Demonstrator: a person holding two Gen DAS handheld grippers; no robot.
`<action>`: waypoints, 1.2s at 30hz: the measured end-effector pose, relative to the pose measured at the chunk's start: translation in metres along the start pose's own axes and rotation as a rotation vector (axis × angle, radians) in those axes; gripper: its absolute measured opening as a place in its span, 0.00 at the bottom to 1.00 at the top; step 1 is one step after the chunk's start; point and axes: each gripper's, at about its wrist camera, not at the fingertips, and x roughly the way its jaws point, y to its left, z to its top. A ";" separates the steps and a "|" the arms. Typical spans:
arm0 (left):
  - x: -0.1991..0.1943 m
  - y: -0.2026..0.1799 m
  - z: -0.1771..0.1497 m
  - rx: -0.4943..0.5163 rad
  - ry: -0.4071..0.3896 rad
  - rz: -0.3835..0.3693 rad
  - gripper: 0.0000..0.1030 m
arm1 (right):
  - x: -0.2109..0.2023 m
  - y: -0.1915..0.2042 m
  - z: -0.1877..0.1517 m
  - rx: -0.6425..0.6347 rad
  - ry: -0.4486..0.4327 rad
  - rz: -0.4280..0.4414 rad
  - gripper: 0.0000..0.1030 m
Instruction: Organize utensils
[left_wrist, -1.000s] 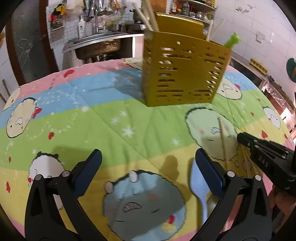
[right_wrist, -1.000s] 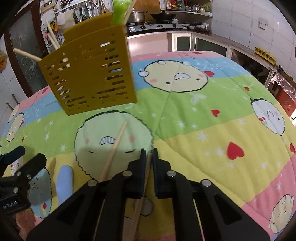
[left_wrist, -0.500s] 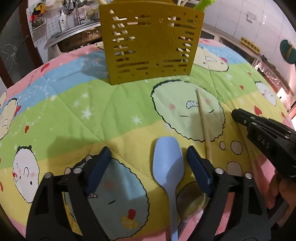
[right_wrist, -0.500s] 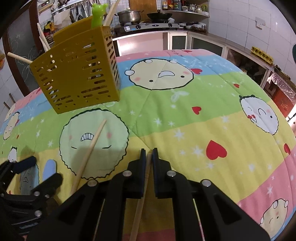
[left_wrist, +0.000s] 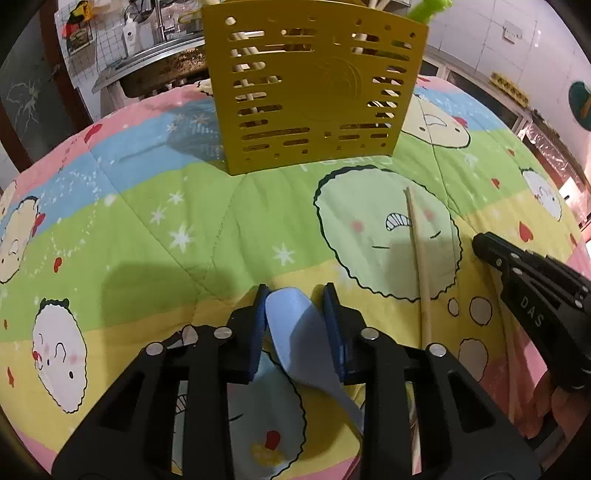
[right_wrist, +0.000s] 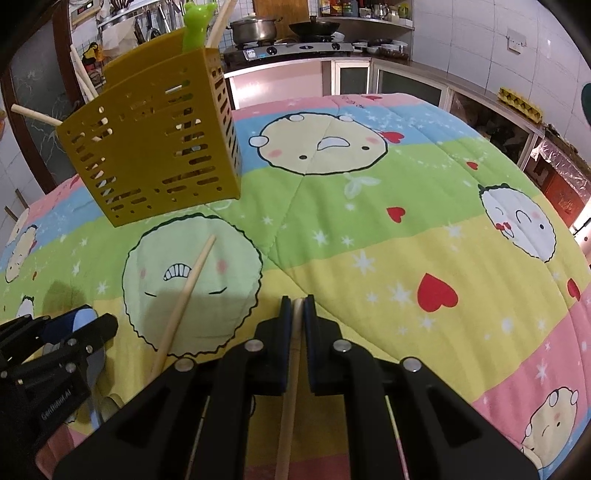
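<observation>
My left gripper (left_wrist: 297, 295) is shut on the bowl of a light blue spoon (left_wrist: 299, 332) near the front edge of the cartoon quilt; the pair also shows in the right wrist view (right_wrist: 79, 321). My right gripper (right_wrist: 297, 301) is shut on a wooden chopstick (right_wrist: 290, 398), and shows at the right of the left wrist view (left_wrist: 484, 243). A second chopstick (left_wrist: 419, 258) (right_wrist: 184, 299) lies loose on the quilt between the grippers. The yellow slotted utensil holder (left_wrist: 314, 92) (right_wrist: 155, 155) stands farther back, with chopsticks and a green utensil (right_wrist: 197, 22) in it.
The colourful quilt (right_wrist: 406, 221) covers a table. A metal spoon (right_wrist: 101, 406) lies partly hidden under the left gripper. A sink (left_wrist: 155, 66) and a stove with pots (right_wrist: 280, 33) stand behind the table.
My left gripper moved forward over the blue spoon and closed on its bowl. My right gripper stayed shut on its chopstick and pulled back slightly from the holder.
</observation>
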 end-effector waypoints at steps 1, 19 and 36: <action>0.000 0.001 0.001 -0.005 -0.003 -0.005 0.23 | -0.001 -0.001 0.000 0.005 -0.005 0.006 0.07; -0.038 0.009 0.005 0.032 -0.166 -0.067 0.04 | -0.030 -0.006 0.006 0.029 -0.132 0.060 0.06; -0.134 0.026 -0.002 0.084 -0.526 -0.007 0.04 | -0.118 0.005 0.024 0.014 -0.473 0.152 0.06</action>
